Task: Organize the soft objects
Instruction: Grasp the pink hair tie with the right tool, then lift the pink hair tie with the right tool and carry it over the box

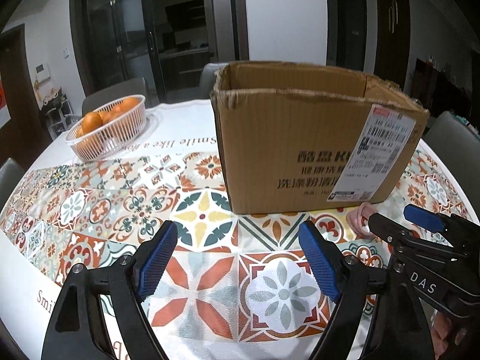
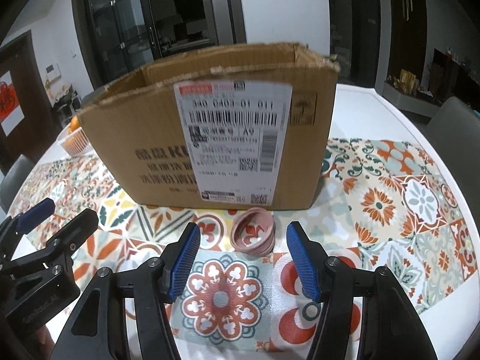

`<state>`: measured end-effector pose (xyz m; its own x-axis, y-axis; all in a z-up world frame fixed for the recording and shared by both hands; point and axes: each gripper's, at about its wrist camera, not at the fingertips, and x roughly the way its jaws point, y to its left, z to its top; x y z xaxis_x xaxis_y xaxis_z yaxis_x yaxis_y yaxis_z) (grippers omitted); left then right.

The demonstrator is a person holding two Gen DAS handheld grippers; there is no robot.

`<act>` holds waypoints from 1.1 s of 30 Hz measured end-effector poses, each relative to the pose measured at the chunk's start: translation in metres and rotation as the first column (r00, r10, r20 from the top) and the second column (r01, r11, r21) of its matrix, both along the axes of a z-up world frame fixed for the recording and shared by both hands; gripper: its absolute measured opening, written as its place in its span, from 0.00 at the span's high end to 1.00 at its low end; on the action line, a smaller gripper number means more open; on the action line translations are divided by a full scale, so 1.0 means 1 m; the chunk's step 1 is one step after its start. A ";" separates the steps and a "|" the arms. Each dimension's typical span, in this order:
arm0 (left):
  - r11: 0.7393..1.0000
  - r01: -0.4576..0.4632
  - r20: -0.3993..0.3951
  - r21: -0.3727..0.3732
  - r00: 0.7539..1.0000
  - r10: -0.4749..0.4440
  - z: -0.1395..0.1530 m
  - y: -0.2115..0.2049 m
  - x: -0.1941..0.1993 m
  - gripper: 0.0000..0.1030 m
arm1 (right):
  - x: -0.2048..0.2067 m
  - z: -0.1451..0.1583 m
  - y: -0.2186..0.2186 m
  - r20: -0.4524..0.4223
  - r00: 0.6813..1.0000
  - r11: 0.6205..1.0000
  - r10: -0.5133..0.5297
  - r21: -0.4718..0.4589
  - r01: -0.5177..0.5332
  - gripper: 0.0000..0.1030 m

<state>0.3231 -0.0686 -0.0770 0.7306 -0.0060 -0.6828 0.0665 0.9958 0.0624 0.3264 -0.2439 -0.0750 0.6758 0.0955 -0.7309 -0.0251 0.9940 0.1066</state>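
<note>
Pink fabric ring (image 2: 253, 230) beside open carton (image 2: 210, 138)

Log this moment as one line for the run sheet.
left gripper: open, empty | right gripper: open, facing pink band | cardboard box: open-topped, behind band | band: on table

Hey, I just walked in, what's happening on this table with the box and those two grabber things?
A person holds a tool in each hand over a patterned tablecloth. Both the left tool and the right tool are open and hold nothing. A pink fabric ring lies just ahead of the right tool, in front of an open cardboard box. A basket of oranges sits off to the left.
</note>
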 end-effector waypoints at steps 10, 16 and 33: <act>1.000 0.009 -0.057 0.004 0.998 -0.009 -0.018 -0.007 0.013 0.19 | 0.018 -0.025 -0.003 -0.065 0.998 1.000 0.010 0.008 -0.009 0.41; 1.000 0.007 -0.085 0.004 0.996 -0.006 -0.026 -0.009 0.020 0.19 | 0.026 -0.035 -0.005 -0.092 0.996 1.000 0.010 0.018 -0.008 0.44; 1.000 0.005 -0.123 -0.016 0.992 -0.007 -0.038 -0.010 0.028 0.19 | 0.033 -0.045 -0.001 -0.108 0.994 0.999 0.024 0.039 -0.019 0.85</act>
